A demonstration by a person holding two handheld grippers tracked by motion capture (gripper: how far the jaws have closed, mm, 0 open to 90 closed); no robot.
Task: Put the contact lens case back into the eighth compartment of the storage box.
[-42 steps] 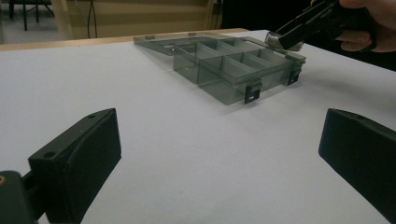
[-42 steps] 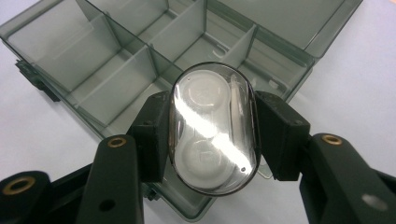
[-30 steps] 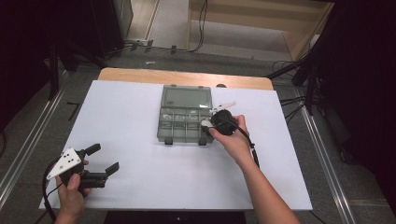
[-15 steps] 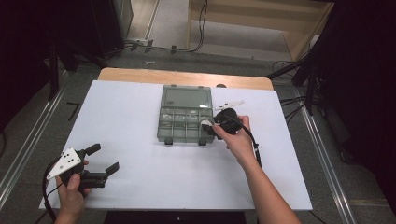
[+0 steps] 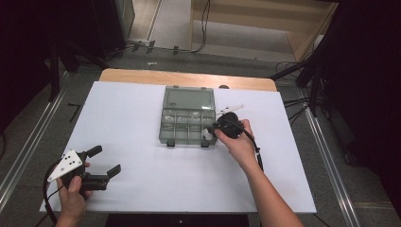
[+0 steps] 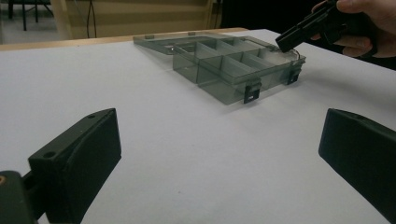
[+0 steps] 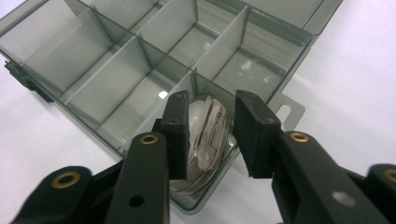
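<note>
Now the right gripper (image 7: 208,135) has just been closing around a clear lens (image 7: 205,140) in the organizer box (image 5: 187,118); left gripper (image 6: 219,154) fingers apart

One compartment box (image 5: 188,117), clear grey plastic, with one hinged lid (image 5: 188,98) lying open behind it. Two black latches (image 6: 252,90) on its front wall. Eight compartments countable from the high view, two rows of four (dividers are faint, so the count is approximate). One round clear disc (image 7: 207,135) in a corner compartment. Two handheld grippers: left gripper (image 5: 102,161), right gripper (image 5: 217,126). One white table (image 5: 142,189).
</note>
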